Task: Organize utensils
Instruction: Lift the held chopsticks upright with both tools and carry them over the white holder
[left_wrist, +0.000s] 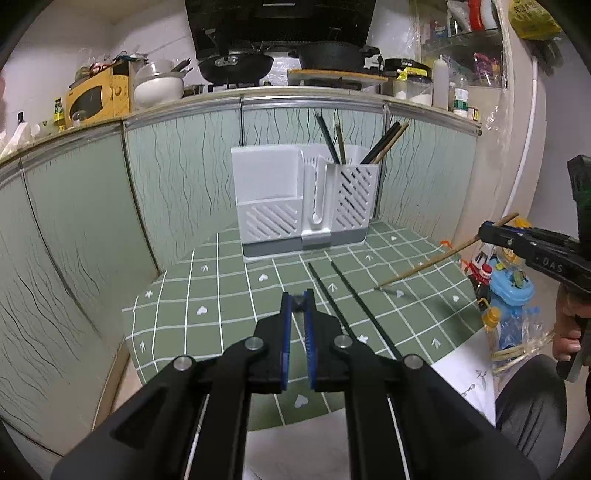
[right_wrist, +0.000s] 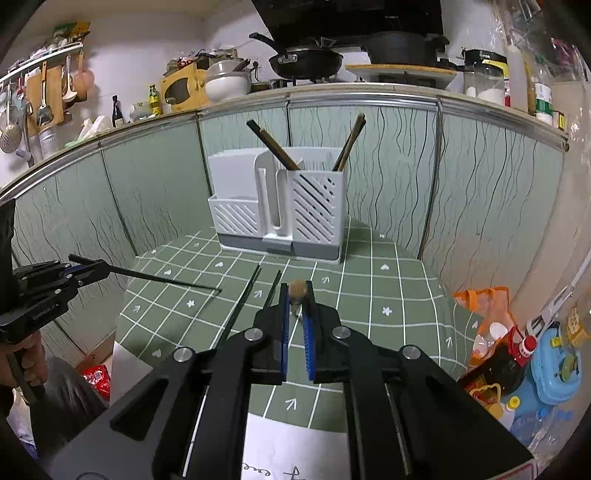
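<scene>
- Two claws, one per hand, both raised over a green checked surface (left_wrist: 229, 295).
- Left claw (left_wrist: 298, 301): clenched on a black chopstick (right_wrist: 155, 277). In the right wrist view this stick slants from the claw down to the surface, where its far tip rests; in the left wrist view only its end shows between the blue pads (left_wrist: 284, 332).
- Right claw (right_wrist: 295, 299): clenched on a wooden chopstick (left_wrist: 424, 266). In the left wrist view it slopes from the claw down toward the cloth, its lower tip at or just above it; in the right wrist view it is seen end-on between the pads.
- Two black chopsticks (left_wrist: 351, 295): lying loose on the surface, side by side, pointing toward the holder, apart from both claws.
- White utensil holder (left_wrist: 303, 206): upright at the back of the surface, close to the green cabinet fronts (left_wrist: 74, 221); slotted walls, grey base.
- Right-hand compartment of the holder: several dark and wooden chopsticks (left_wrist: 384, 144) standing tilted, leaning to either side.
- Left-hand compartment: contents cannot be told.
- A hand (left_wrist: 569, 332): gripping the right claw's handle at the right edge of the left wrist view.
</scene>
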